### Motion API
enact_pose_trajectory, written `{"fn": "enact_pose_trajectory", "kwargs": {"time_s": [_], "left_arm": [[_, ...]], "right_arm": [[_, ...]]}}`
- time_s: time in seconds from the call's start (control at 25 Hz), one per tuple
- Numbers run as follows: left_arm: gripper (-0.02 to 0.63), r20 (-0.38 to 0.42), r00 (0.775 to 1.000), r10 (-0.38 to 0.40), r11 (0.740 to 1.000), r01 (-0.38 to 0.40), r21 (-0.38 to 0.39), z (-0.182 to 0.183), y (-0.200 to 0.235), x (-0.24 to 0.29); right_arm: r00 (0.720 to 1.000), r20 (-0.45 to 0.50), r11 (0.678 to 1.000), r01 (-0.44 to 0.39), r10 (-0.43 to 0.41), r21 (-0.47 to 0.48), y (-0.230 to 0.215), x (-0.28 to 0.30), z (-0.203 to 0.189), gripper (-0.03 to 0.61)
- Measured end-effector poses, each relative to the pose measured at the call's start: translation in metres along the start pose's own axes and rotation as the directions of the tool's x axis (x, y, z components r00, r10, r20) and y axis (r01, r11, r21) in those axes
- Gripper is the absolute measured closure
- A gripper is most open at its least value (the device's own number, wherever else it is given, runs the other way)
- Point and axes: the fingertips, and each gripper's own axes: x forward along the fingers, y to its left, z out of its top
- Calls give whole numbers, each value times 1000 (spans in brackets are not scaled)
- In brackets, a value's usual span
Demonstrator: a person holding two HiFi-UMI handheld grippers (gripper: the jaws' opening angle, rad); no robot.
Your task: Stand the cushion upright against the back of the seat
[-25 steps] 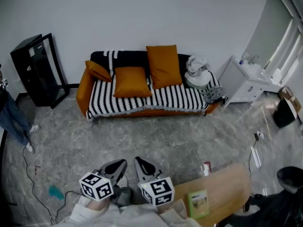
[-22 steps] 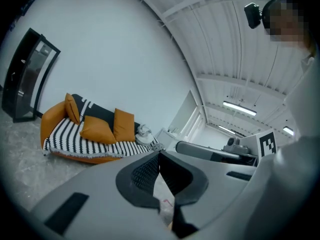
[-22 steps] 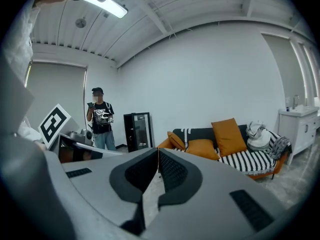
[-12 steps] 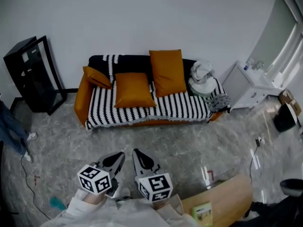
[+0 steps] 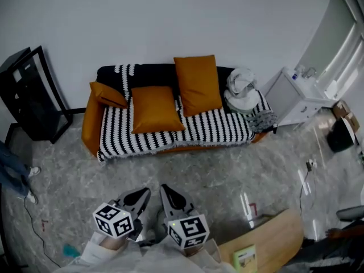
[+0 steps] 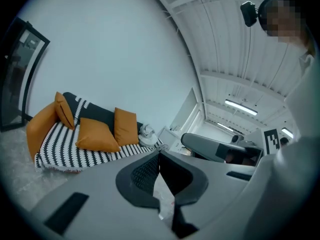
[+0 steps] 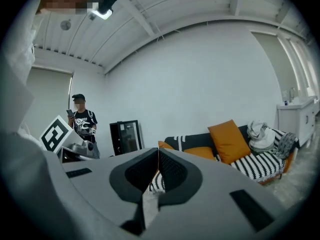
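Presently both grippers hang over the near floor, well apart from the sofa (image 5: 91, 124) at the far wall. The left gripper (image 5: 138, 198) has its jaws pressed together with nothing between them; the right gripper (image 5: 170, 197) is closed and empty too.

Task object: the middle cushion (image 5: 154, 108), which lies on the striped cover (image 5: 216, 127), left of centre, between the small cushion (image 5: 108, 94) propped at the left armrest and the tall cushion (image 5: 197, 84) already standing against the backrest.

Attitude: its broad face is turned upward and slightly toward the near side, its far edge at or near the backrest. The outline looks nearly square, so a long axis cannot be told with certainty; it seems to run left to right along the seat.

Hazards, as judged:
- Closed jaws cannot take the cushion; they would only push it along the seat.
- A pinch on the fabric alone could let the soft filling sag.
- Raising it carelessly may knock the tall cushion just to its right.
- The loose cover may drag along with it.
- Set too steeply, it may slump forward.
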Motion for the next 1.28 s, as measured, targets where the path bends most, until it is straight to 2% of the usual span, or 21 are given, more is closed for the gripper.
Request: {"fn": "enact_pose_trajectory", "kwargs": {"time_s": [0.24, 0.88, 1.28], "left_arm": [[606, -16, 1000, 25, 1000, -25, 14, 15, 39, 42], [606, -32, 994, 109, 994, -108, 36, 112, 137, 200], [606, -22, 991, 133, 991, -132, 20, 147, 160, 260]], "right_arm": [[998, -55, 1000, -5, 5, 1, -40, 50, -4, 565], [995, -87, 998, -54, 55, 24, -193, 202, 43, 565], [985, -128, 993, -116, 115, -1, -243, 256, 59, 565]]}}
